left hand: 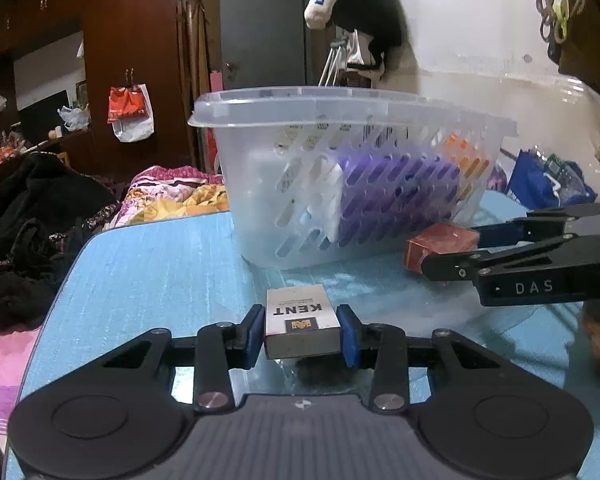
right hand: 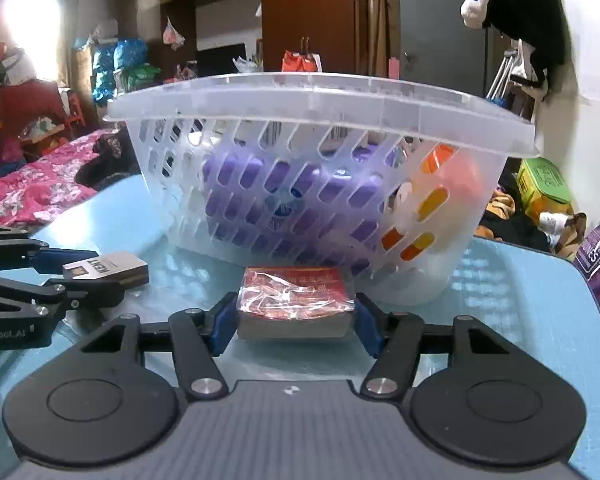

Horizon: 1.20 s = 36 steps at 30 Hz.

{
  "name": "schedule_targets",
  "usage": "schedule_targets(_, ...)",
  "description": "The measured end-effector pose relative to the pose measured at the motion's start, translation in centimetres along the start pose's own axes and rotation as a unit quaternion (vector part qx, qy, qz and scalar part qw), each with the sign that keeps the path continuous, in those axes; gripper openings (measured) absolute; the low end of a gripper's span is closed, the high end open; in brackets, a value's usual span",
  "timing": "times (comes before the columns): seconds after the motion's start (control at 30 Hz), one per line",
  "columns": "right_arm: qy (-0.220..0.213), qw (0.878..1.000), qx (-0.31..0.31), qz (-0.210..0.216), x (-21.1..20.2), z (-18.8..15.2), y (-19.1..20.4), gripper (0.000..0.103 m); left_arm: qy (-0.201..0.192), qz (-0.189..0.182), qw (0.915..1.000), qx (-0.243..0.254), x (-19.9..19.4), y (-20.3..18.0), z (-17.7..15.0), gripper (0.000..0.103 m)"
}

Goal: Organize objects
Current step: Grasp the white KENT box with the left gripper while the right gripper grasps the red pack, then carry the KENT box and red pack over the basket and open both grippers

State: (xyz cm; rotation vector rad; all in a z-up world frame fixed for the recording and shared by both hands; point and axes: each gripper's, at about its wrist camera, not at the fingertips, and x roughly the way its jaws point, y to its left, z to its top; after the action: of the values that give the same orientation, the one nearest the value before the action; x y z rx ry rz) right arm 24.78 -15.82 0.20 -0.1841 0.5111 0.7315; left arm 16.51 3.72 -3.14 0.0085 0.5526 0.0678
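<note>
I have the left gripper [left hand: 302, 336] clamped on the Kent cigarette pack [left hand: 300, 322] and the right gripper [right hand: 296, 322] clamped on the red cellophane-wrapped pack [right hand: 296, 300]. Both sit low beside the slotted plastic basket [right hand: 324, 100], so I risk knocking its rim, or the wrapped pack slipping

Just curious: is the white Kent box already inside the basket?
No, the Kent box sits clamped in the left gripper, in front of the basket.

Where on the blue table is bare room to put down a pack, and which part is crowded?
Bare: the blue table left of the basket, up to its left edge; also the strip right of the basket. Crowded: in front of the basket, where the left gripper holds the Kent pack and the right gripper the red pack.
</note>
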Motion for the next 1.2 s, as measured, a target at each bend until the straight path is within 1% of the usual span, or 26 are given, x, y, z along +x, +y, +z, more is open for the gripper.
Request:
schedule_targets(0.07,-0.015,1.000,0.003,0.003,-0.5,0.0,-0.1,0.064,-0.012,-0.001,0.9999,-0.010,-0.5,0.3,0.0,0.042)
schedule_targets(0.17,-0.035,0.999,0.003,0.006,-1.5,-0.1,-0.2,0.064,-0.034,-0.015,0.9989,-0.027,-1.8,0.9,0.0,0.042)
schedule_targets(0.27,-0.049,0.999,-0.003,0.007,-2.5,-0.3,0.2,0.064,-0.057,-0.019,0.9977,-0.030,-3.1,0.9,0.2,0.042)
schedule_targets(0.43,-0.085,0.996,-0.006,0.009,-5.0,-0.1,0.6,0.064,-0.081,-0.042,0.9953,-0.033,-4.3,0.9,-0.1,0.042)
schedule_targets(0.53,-0.103,0.994,-0.007,0.016,-6.8,-0.5,0.7,0.064,-0.096,-0.069,0.9923,-0.038,-4.9,0.9,-0.3,0.042)
schedule_targets(0.7,-0.140,0.990,-0.006,0.032,-9.5,-0.4,0.9,0.064,-0.133,-0.097,0.9847,-0.057,-6.2,1.2,-0.4,0.042)
schedule_targets(0.83,-0.160,0.986,0.005,0.053,-11.1,1.0,0.7,0.064,-0.162,-0.110,0.9787,-0.061,-7.5,1.1,0.7,0.041)
schedule_targets(0.9,-0.170,0.984,0.000,0.043,-11.4,1.9,0.6,0.064,-0.172,-0.113,0.9768,-0.059,-8.2,0.9,1.6,0.041)
schedule_targets(0.93,-0.174,0.984,-0.002,0.037,-11.4,2.6,0.5,0.064,-0.176,-0.115,0.9761,-0.057,-8.4,0.7,2.3,0.041)
schedule_targets(1.0,-0.176,0.984,0.001,0.037,-11.2,3.6,0.1,0.064,-0.182,-0.117,0.9752,-0.048,-8.7,0.4,3.6,0.041)
schedule_targets(1.07,-0.171,0.985,0.005,0.029,-10.5,4.5,-0.3,0.064,-0.173,-0.110,0.9779,-0.043,-8.2,0.1,4.6,0.041)
schedule_targets(1.1,-0.167,0.986,0.008,0.026,-10.1,4.7,-0.6,0.064,-0.169,-0.108,0.9785,-0.048,-7.7,0.1,5.0,0.040)
schedule_targets(1.17,-0.158,0.987,0.017,0.035,-9.2,5.0,-1.1,0.064,-0.152,-0.111,0.9810,-0.046,-6.5,-0.1,5.7,0.040)
schedule_targets(1.2,-0.156,0.987,0.018,0.035,-9.2,4.8,-1.1,0.064,-0.151,-0.110,0.9813,-0.046,-6.2,-0.2,6.0,0.040)
